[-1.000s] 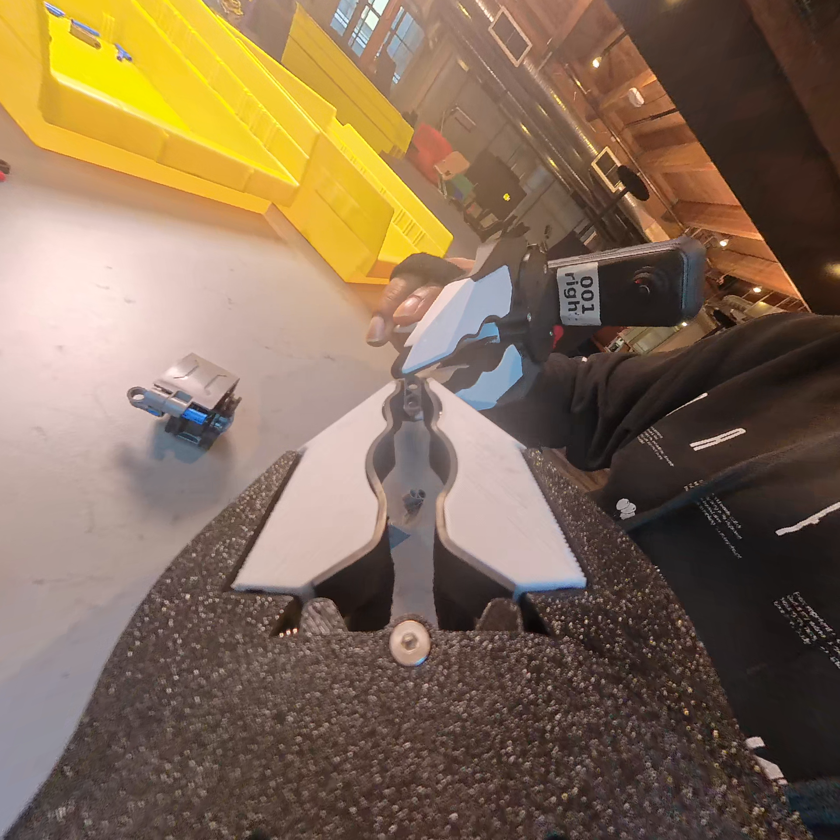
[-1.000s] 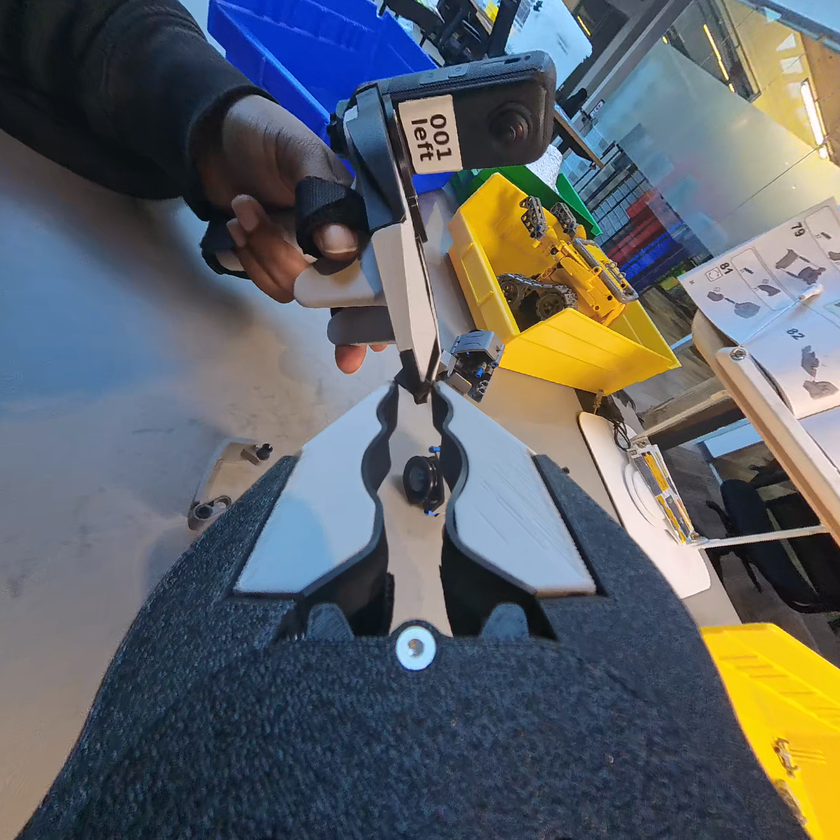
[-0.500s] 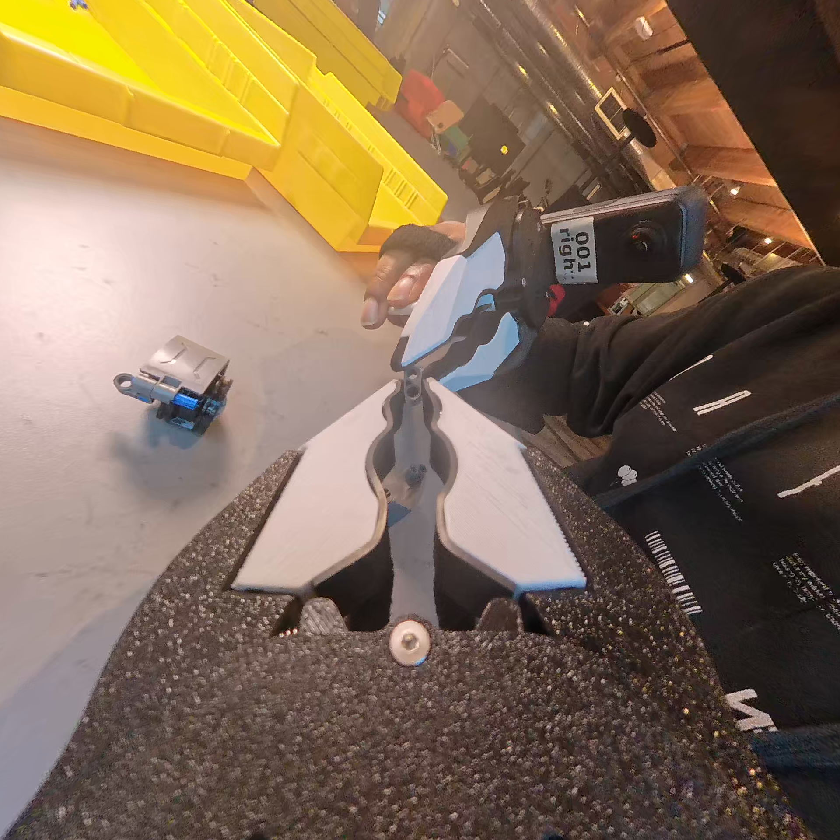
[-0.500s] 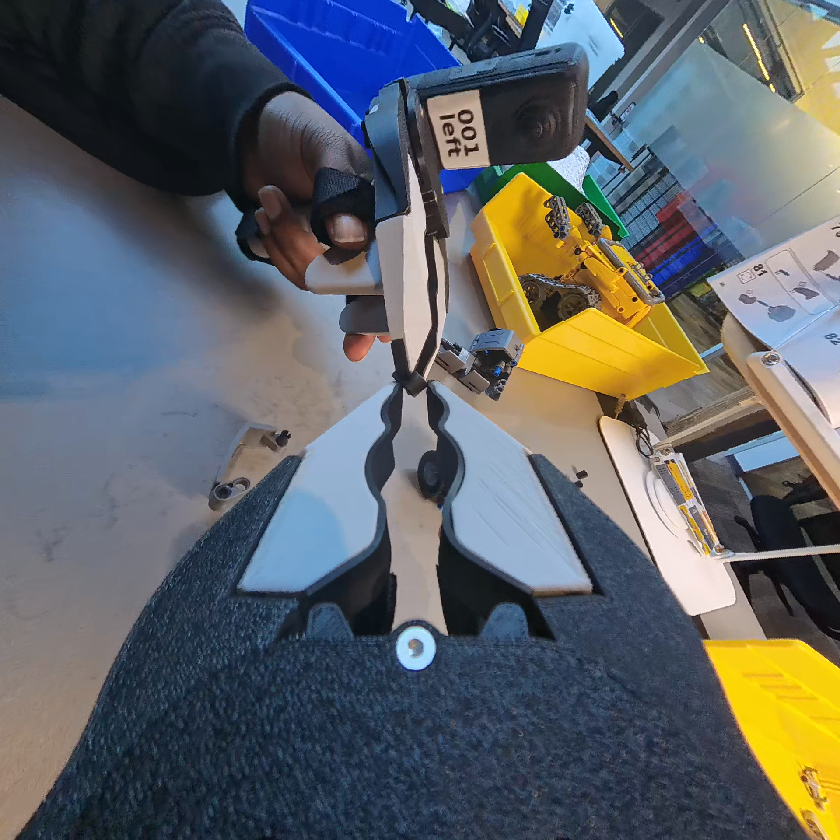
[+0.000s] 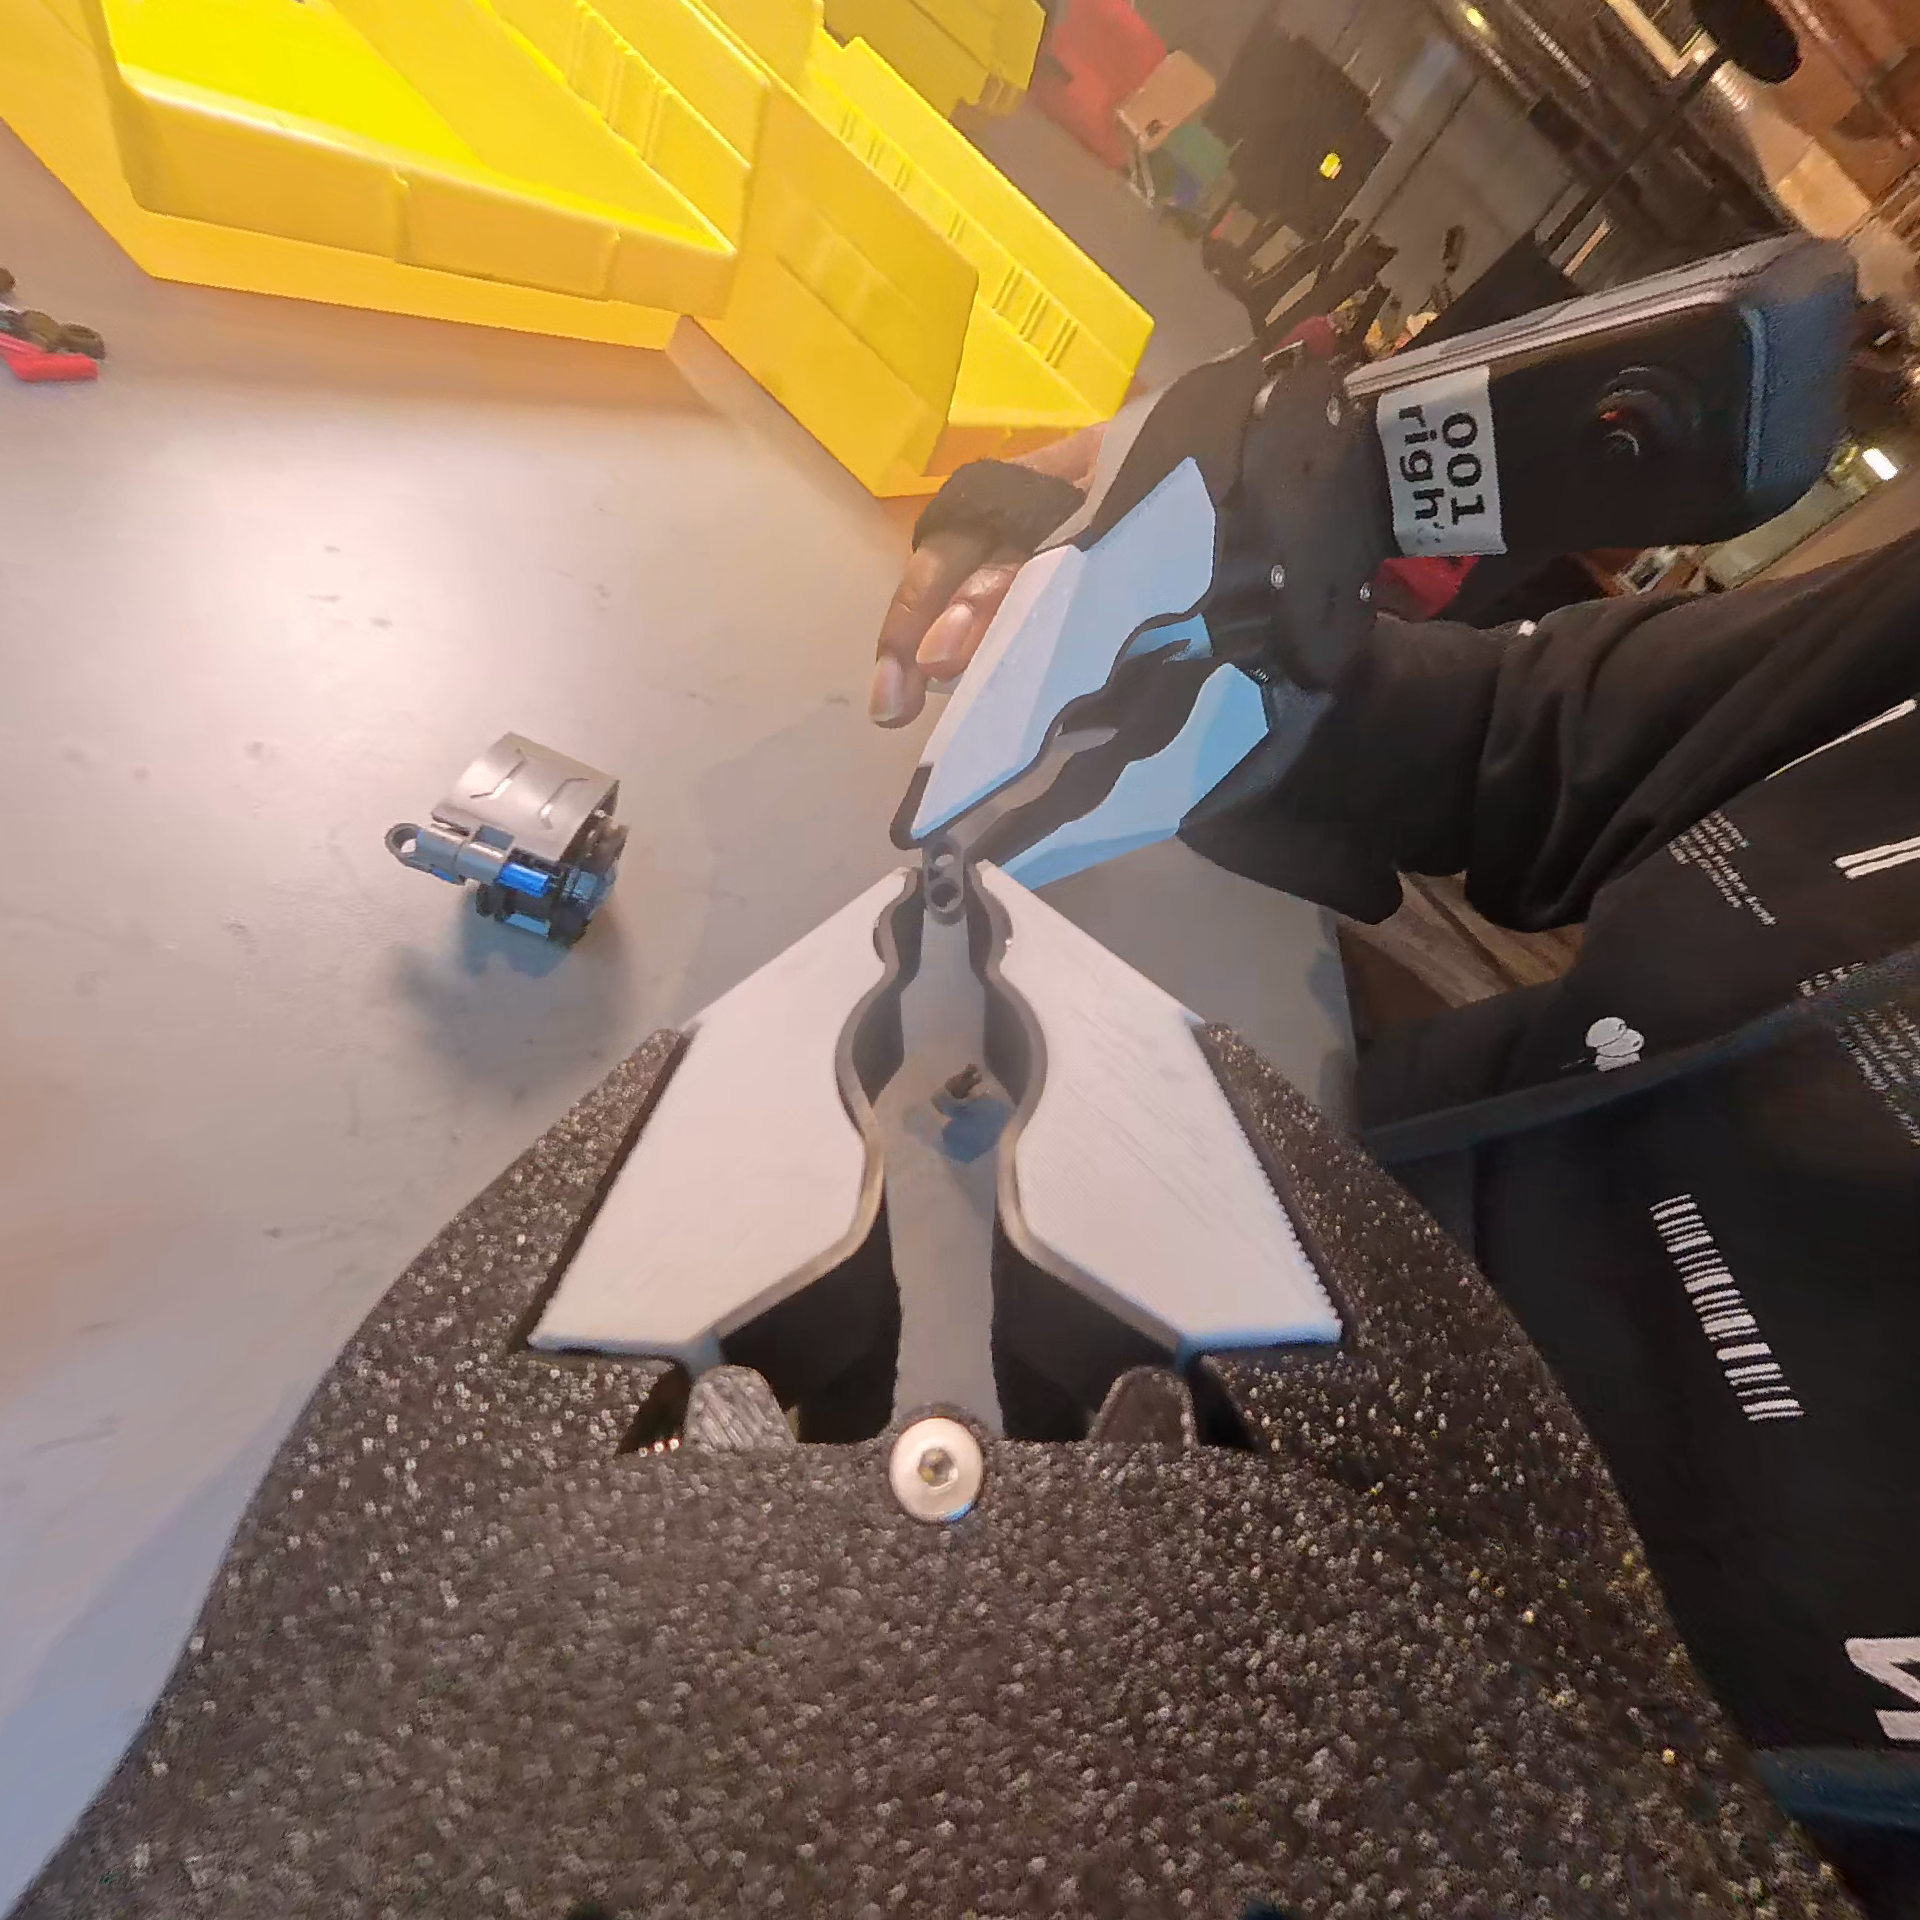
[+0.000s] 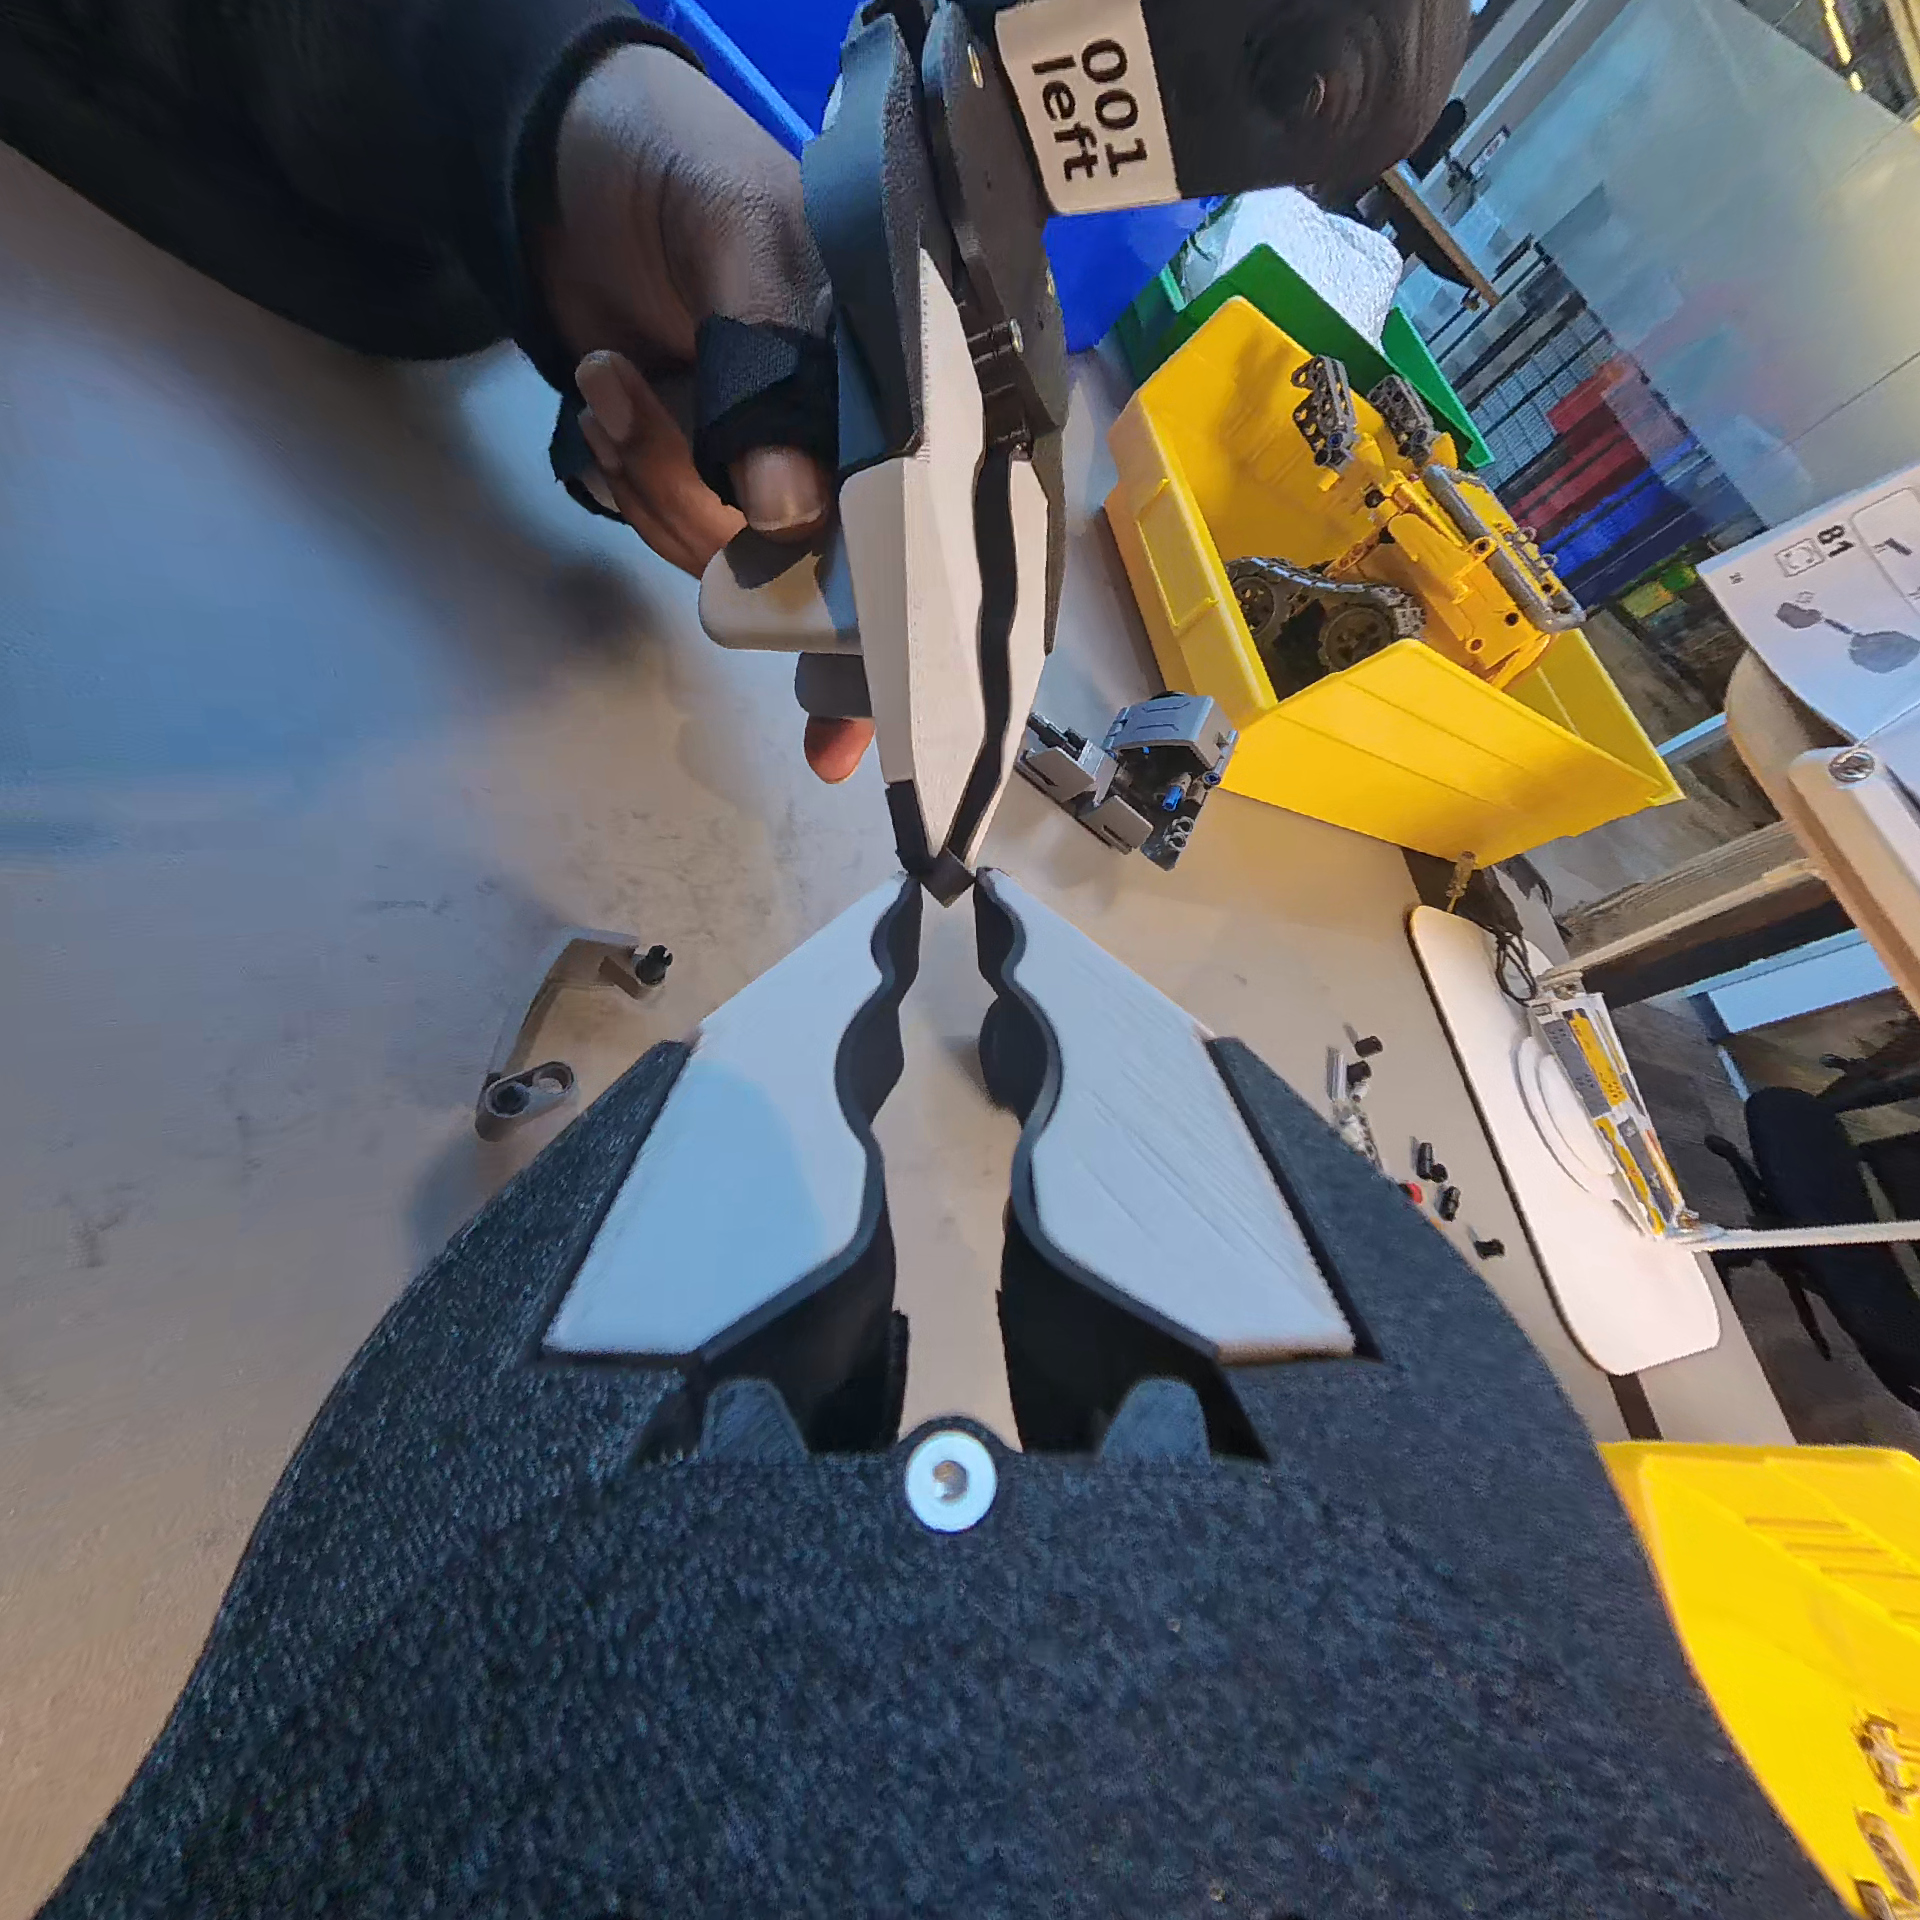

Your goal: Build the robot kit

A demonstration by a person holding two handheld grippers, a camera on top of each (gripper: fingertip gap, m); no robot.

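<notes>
Pinching one dark beam tip to tip, both tools grip; only the right view shows the yellow model.

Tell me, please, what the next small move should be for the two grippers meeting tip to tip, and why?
Probably close the right gripper gently on the small dark part, with the left gripper held steady. The left's tips pinch the part, the right's tips bracket its other end, and I cannot tell whether they grip it.
</notes>
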